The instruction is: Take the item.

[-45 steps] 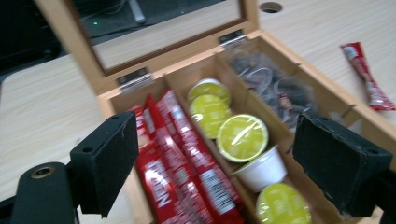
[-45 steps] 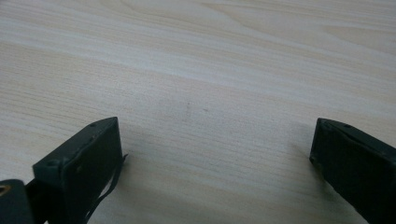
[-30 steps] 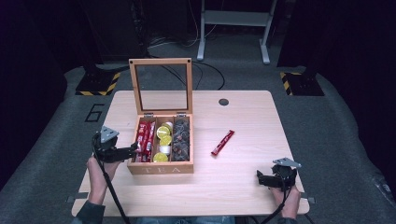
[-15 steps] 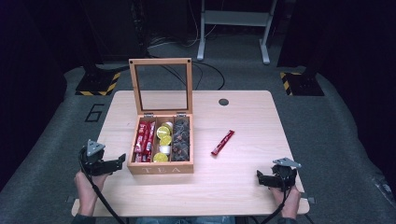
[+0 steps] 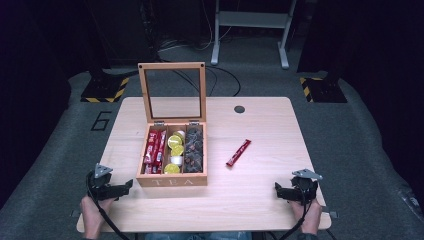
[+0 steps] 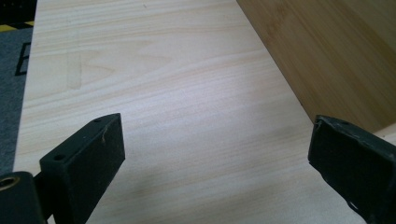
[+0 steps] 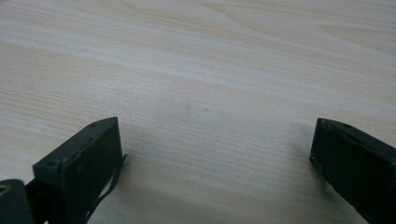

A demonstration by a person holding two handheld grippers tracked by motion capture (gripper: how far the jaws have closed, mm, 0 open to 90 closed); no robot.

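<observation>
Left gripper (image 5: 125,188) sits low at the table's (image 5: 260,200) near-left corner, just beside the tea box (image 5: 172,181). Its jaws have just been opening and stand wide apart, nothing between them but bare wood. Right gripper (image 5: 280,190) rests at the near-right corner, jaws apart too, empty.

Box is at centre-left, lid (image 5: 172,92) propped upright. Three compartments: red sachets (image 5: 154,150) left, yellow packets (image 5: 174,145) middle, dark ones (image 5: 194,150) right. One red stick (image 5: 238,152) lies loose on the table, right of the box, well apart from both of your grippers.

Handling, by judgement: the stick looks light, thin and slick-wrapped, lying flat. It will likely skid or buckle if you pinch an end. Take it across the narrow middle, jaws straddling the width, coming straight down. The box looks stiff and heavier; steady its side wall with your left gripper if it shifts.
</observation>
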